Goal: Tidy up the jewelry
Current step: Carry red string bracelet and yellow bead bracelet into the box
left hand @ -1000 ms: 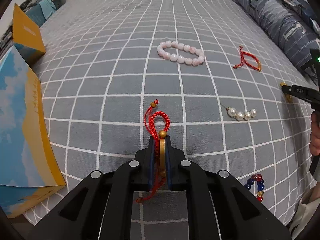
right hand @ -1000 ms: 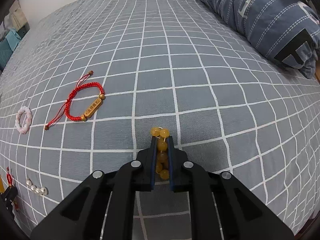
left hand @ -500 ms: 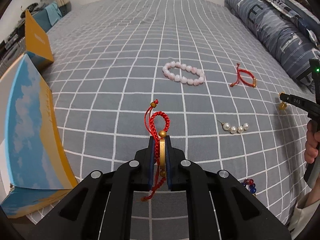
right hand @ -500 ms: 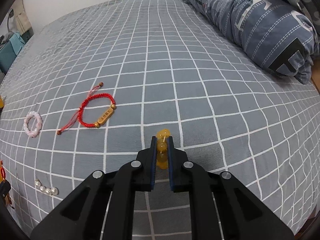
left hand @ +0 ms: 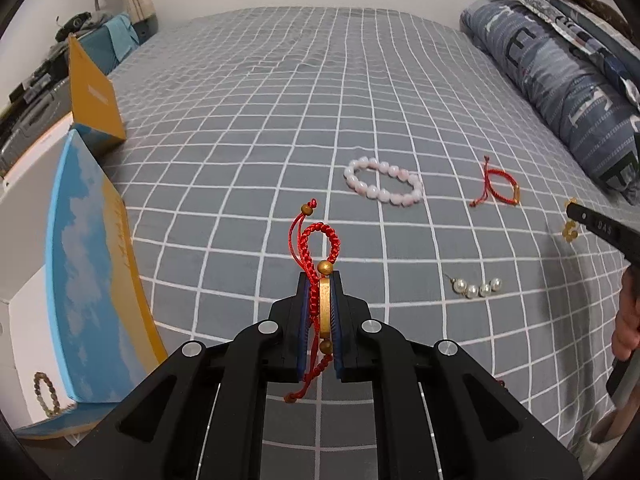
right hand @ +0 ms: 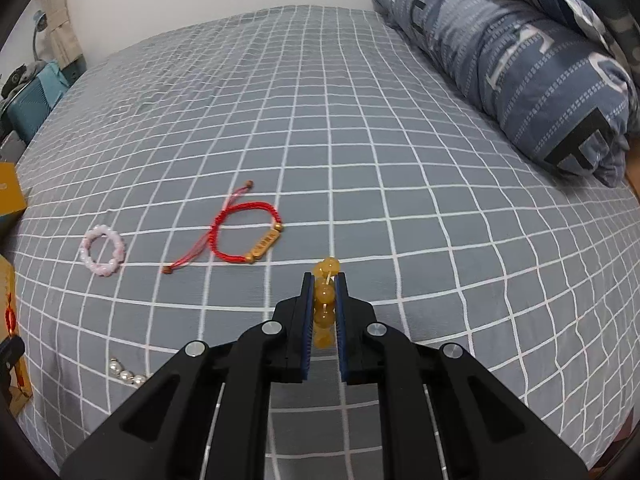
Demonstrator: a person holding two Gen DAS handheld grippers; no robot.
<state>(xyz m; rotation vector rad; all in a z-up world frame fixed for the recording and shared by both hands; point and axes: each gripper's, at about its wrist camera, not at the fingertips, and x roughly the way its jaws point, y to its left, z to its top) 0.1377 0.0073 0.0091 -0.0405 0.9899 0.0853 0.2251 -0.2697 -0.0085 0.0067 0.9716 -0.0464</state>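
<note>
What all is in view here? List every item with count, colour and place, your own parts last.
Red cord bracelet with gold bar: 1, red and gold, clamped in the left gripper.
Amber bead bracelet: 1, yellow-orange, clamped in the right gripper.
Second red cord bracelet: 1, red and gold, lying on the bedspread.
Pink bead bracelet: 1, pale pink, on the bedspread beside it.
Pearl piece: 1, white, four pearls, on the bedspread.
Brown bead bracelet: 1, brown, inside the box.
Box: 1, white inside, blue-and-yellow lid, left edge of the bed.
Bedspread: 1, grey with white grid.
Rolled duvet: 1, blue-grey, along the right.
Left gripper: 1, black, shut.
Right gripper: 1, black, shut.
</note>
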